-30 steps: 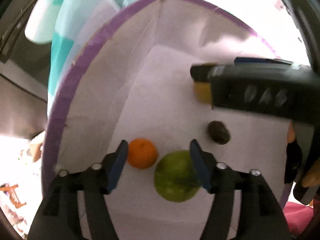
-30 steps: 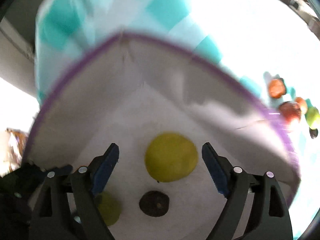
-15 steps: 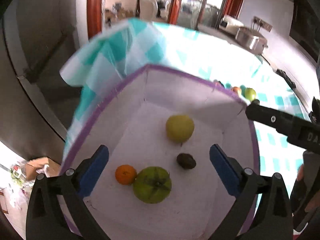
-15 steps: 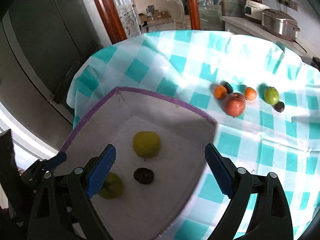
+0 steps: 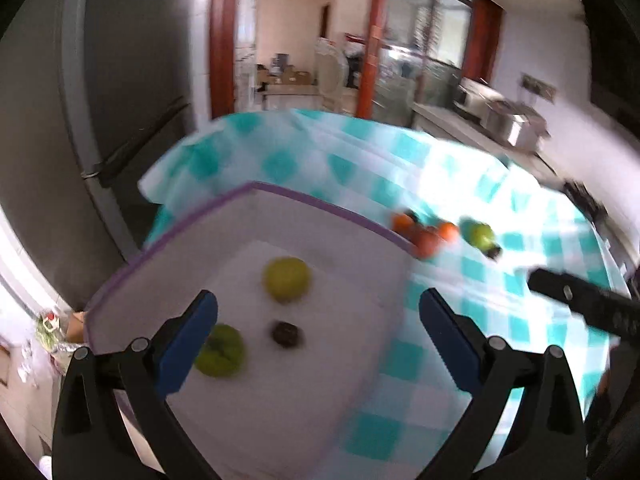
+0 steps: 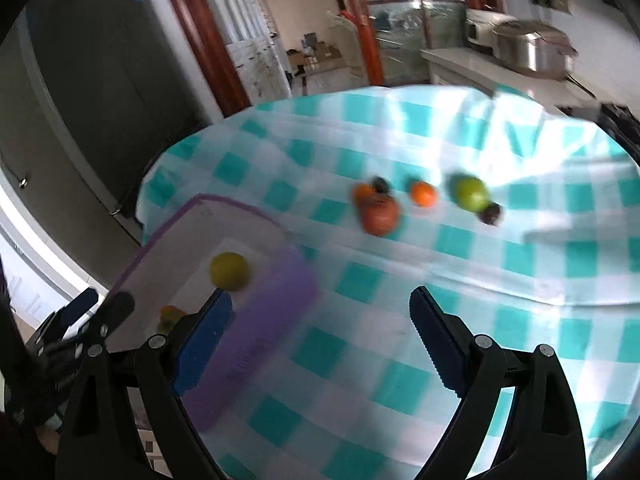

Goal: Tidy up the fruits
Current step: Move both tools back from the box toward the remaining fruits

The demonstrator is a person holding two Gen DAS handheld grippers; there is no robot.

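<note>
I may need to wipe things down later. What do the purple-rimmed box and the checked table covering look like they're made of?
The box looks like matte white cardboard, with creased walls and a taped purple rim. The table covering looks like soft woven cloth: it wrinkles and drapes over the edge.

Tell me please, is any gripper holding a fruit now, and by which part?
Nothing is held. The left gripper and right gripper are both open and empty.
</note>
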